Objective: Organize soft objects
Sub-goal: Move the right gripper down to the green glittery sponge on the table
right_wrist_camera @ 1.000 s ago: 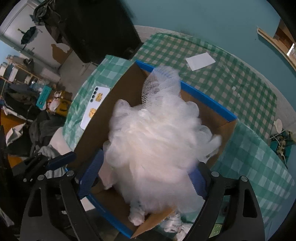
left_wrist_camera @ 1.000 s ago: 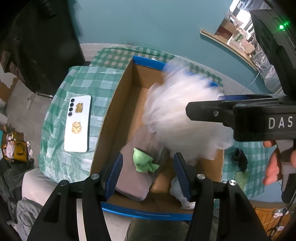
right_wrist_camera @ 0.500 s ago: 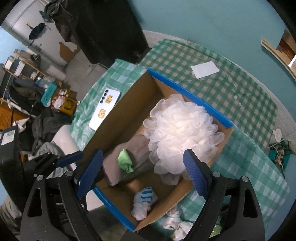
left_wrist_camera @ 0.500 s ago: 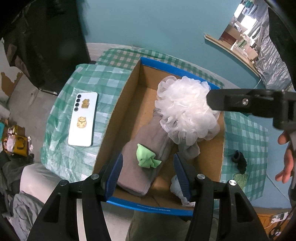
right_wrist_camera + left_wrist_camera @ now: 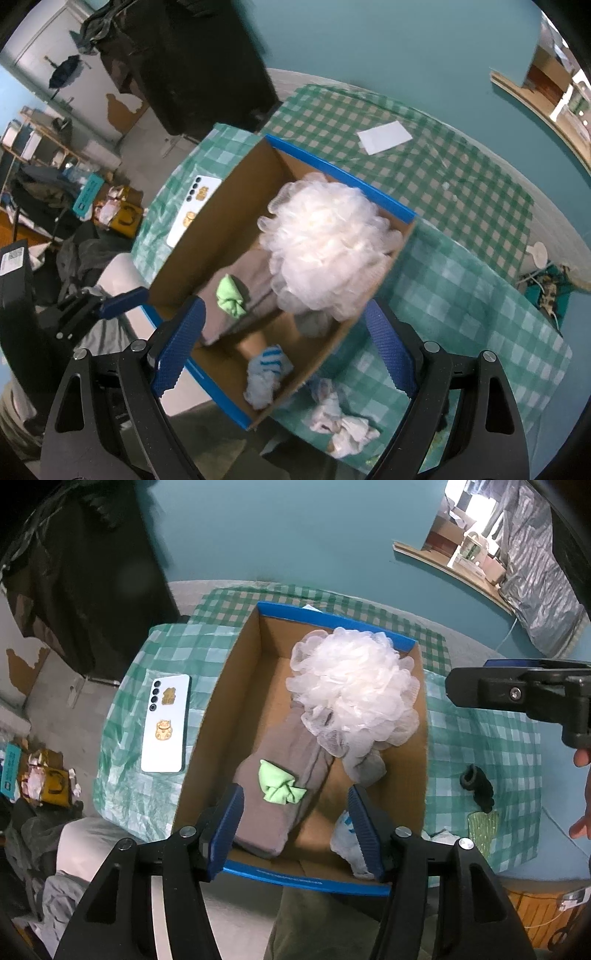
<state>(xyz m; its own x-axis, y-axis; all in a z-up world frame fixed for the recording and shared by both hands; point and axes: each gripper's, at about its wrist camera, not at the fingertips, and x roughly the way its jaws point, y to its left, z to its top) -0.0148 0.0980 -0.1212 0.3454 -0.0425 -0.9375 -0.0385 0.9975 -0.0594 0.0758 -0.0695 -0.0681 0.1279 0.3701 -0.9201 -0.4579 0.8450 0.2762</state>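
Observation:
A white mesh bath pouf (image 5: pixel 354 686) (image 5: pixel 325 247) lies in the far part of a cardboard box (image 5: pixel 221 709) (image 5: pixel 207 236) with a blue rim. Under and beside it are a folded grey cloth (image 5: pixel 280 775), a green cloth bundle (image 5: pixel 280 786) (image 5: pixel 231 295) and a white-and-blue sock (image 5: pixel 347 842) (image 5: pixel 266 373). My left gripper (image 5: pixel 295 801) hangs above the box's near end, its jaws opening with nothing between them. My right gripper (image 5: pixel 284 310) is wide open and empty above the box.
The box stands on a green checked tablecloth (image 5: pixel 480 731). A white phone (image 5: pixel 166 723) lies left of it, a black object (image 5: pixel 476 782) to its right. Crumpled white cloth (image 5: pixel 340 421) lies by the box's near corner, a white paper (image 5: pixel 384 137) farther back.
The pouf was between my right gripper's jaws a second ago; it now rests in the box. Both grippers have drawn back from the box, and the right jaws stand wide apart.

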